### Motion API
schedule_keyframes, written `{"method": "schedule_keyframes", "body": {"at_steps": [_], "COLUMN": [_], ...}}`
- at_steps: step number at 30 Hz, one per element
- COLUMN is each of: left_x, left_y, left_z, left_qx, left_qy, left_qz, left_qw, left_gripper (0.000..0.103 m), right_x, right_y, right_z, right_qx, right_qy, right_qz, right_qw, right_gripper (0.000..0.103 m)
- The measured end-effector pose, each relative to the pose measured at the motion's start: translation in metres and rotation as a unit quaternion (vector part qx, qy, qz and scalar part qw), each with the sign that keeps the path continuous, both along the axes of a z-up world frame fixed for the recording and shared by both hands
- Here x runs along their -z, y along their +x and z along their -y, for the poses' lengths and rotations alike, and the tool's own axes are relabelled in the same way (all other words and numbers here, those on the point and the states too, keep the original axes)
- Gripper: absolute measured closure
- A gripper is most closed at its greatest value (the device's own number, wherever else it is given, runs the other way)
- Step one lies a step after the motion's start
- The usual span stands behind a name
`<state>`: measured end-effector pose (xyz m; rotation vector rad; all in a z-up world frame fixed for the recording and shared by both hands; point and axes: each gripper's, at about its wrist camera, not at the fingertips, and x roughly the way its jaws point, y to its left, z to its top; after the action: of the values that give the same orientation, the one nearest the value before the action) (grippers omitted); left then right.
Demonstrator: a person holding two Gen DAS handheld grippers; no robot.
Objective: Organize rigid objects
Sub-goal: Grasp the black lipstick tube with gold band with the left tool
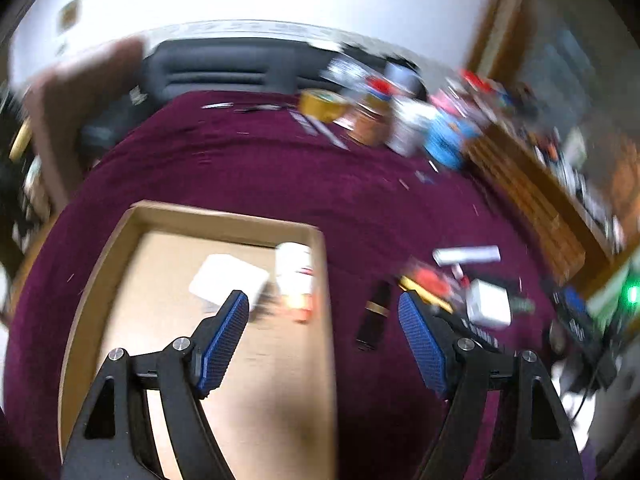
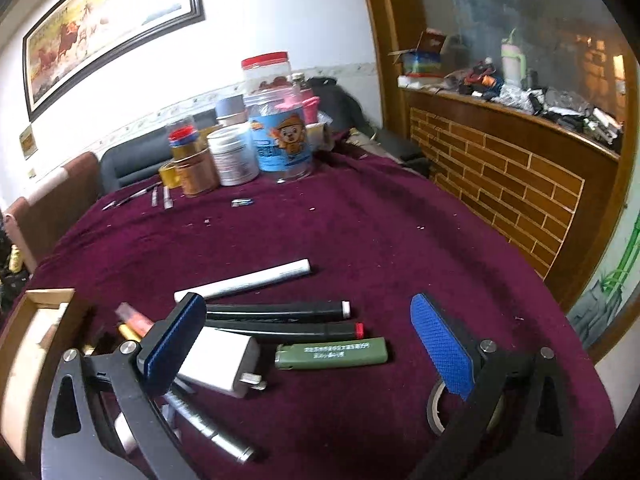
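My left gripper [image 1: 324, 308] is open and empty above the right edge of a shallow cardboard box [image 1: 224, 220]. In the box lie a white flat block [image 1: 228, 280] and a white bottle with a red label [image 1: 296, 272]. A black lipstick tube [image 1: 374, 316] lies on the cloth just right of the box. My right gripper [image 2: 308, 316] is open and empty over a cluster of items: a white marker [image 2: 244, 280], two black markers [image 2: 280, 312], a green lighter [image 2: 332, 354], a white charger plug [image 2: 220, 364] and a silver pen [image 2: 208, 428].
A maroon cloth [image 2: 360, 232] covers the round table. Jars and tins [image 2: 248, 140] stand at its far side with a yellow tape roll [image 1: 322, 104]. A black tape roll [image 2: 436, 408] lies under the right finger. A brick-pattern wooden counter [image 2: 500, 176] stands to the right.
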<state>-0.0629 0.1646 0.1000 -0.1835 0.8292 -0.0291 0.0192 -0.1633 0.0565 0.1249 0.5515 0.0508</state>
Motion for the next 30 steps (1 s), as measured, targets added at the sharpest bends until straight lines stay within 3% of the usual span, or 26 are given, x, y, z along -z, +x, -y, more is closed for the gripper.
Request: {"method": "schedule_keyframes", "body": {"at_steps": [2,5,12,13,16,18,24,30], "left_x": [0.01,0.03,0.067,0.071,0.078,0.077,0.076,0.075], "left_y": [0.012,0.03,0.07,0.075,0.081,0.08,0.063,0.063], "left_z": [0.026,0.058,0.085,0.083,0.077,0.081,0.094,0.09], "left_qx": [0.032,0.06,0.062,0.062,0.069,0.076,0.075,0.058], "left_qy": [0.028,0.08,0.143,0.141,0.102,0.101,0.104,0.076], "left_qz": [-0.02,-0.047,-0.094,-0.103,-0.128,-0.131,-0.129,-0.123], "left_qw": [0.9989,0.9938,0.9833,0.9826,0.9842,0.9834,0.9833,0.9878], "left_gripper": [0.031,0.031,0.034,0.036,0.06,0.087,0.089,0.089], "right_x": [-0.001,-0.013,-0.005,-0.004,-0.001,0.002,0.01,0.011], "right_y": [-0.003,-0.027,-0.022,-0.021,-0.019,-0.014,-0.007,-0.008], "right_z": [0.001,0.004,0.002,0.004,0.012,0.019,0.037,0.031], "right_qx": [0.0,0.012,-0.02,-0.022,-0.019,-0.015,-0.001,0.003], "right_qy": [-0.003,-0.014,-0.008,-0.003,0.019,0.038,0.082,0.061], "right_qz": [0.002,0.054,0.031,0.028,0.019,0.005,-0.023,-0.025], "right_qw": [1.0,0.998,0.999,0.999,0.999,0.999,0.996,0.998], "right_gripper": [0.004,0.004,0.004,0.004,0.004,0.004,0.004,0.004]}}
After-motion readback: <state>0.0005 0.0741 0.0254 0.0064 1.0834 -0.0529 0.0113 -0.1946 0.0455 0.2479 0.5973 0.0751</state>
